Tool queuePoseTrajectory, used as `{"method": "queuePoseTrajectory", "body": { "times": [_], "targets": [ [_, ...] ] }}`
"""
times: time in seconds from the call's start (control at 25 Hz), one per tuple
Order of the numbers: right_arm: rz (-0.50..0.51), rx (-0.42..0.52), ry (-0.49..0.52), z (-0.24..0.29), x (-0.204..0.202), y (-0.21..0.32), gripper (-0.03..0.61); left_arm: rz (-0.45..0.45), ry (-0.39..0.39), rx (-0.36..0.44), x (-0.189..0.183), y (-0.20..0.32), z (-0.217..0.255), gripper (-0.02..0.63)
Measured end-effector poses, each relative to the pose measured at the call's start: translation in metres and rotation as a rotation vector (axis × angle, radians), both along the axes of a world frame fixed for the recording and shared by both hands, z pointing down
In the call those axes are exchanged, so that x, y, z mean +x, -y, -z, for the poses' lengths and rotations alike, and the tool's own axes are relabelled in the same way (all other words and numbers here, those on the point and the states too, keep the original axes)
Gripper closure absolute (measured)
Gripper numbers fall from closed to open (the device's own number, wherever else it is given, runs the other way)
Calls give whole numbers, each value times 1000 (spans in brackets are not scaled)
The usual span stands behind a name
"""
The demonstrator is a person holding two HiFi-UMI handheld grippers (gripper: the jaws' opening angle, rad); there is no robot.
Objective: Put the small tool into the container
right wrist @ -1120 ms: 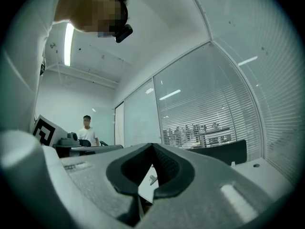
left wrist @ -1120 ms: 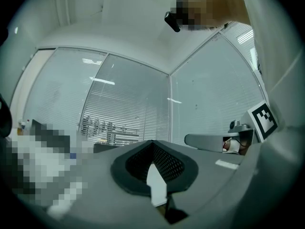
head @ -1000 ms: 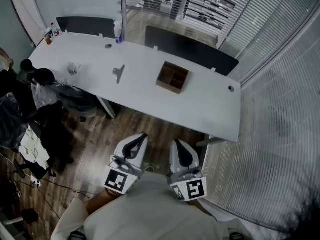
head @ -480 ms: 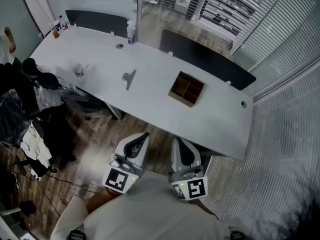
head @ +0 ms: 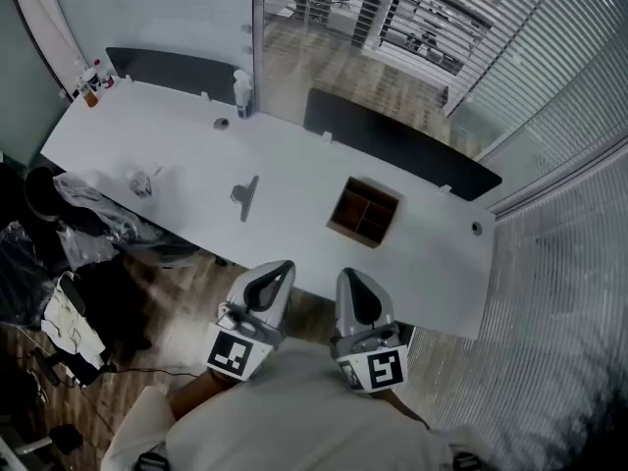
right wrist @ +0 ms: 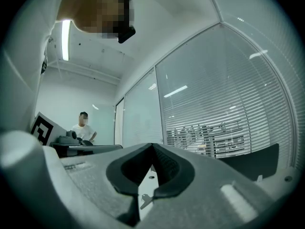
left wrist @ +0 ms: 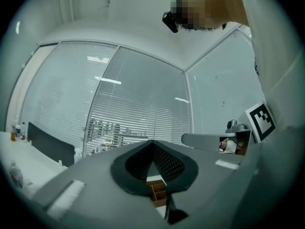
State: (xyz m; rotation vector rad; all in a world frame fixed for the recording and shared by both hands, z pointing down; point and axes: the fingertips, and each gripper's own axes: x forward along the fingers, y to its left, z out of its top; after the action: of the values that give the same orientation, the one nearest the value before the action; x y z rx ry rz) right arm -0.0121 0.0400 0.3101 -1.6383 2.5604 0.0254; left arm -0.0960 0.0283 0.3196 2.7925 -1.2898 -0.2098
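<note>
White surface [head: 177, 155], long. The small tool [head: 243, 196] lies flat on it, ahead of the left gripper [head: 279, 267] and a little to its left. It is not held and is well apart from both grippers.

Brown wooden box [head: 364, 212], open top, divided into compartments, stands on the surface ahead of the right gripper [head: 349, 276]. The tool is outside the box, off to its left.

Left gripper view: fingers [left wrist: 137, 165] pressed together at the tips, nothing between them. The box shows through the slot below them.

Right gripper view: fingers [right wrist: 136, 168] likewise closed tip to tip, empty. The tool shows below them on the surface.

Both grippers sit low, close to the person's body, short of the surface's near edge, over wooden floor [head: 186, 283]. Spray bottle [head: 242, 93] stands at the far edge, beyond the left fingers.
</note>
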Motion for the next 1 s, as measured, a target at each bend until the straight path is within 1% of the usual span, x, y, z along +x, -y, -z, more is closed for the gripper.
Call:
{"method": "queuePoseTrajectory", "body": {
  "times": [0.16, 0.36, 0.52, 0.64, 0.84, 1.0],
  "targets": [
    [-20, 27, -4, 6, -4, 30, 578, -29, -7, 15, -1, 31, 4, 612],
    [-45, 7, -19, 0, -6, 50, 578, -49, -9, 4, -3, 54, -1, 612],
    [-56, -30, -7, -8, -1, 56, 578, -60, -6, -29, 2, 59, -9, 612],
    [-55, -38, 2, -8, 4, 61, 578, -61, -1, -50, 8, 64, -12, 612],
    [-45, -48, 3, -10, 20, 61, 578, -48, 4, -43, 22, 65, -10, 612],
    [-33, -29, 1, -1, 35, 61, 578, -45, 10, -38, 36, 62, -7, 612]
  ]
}}
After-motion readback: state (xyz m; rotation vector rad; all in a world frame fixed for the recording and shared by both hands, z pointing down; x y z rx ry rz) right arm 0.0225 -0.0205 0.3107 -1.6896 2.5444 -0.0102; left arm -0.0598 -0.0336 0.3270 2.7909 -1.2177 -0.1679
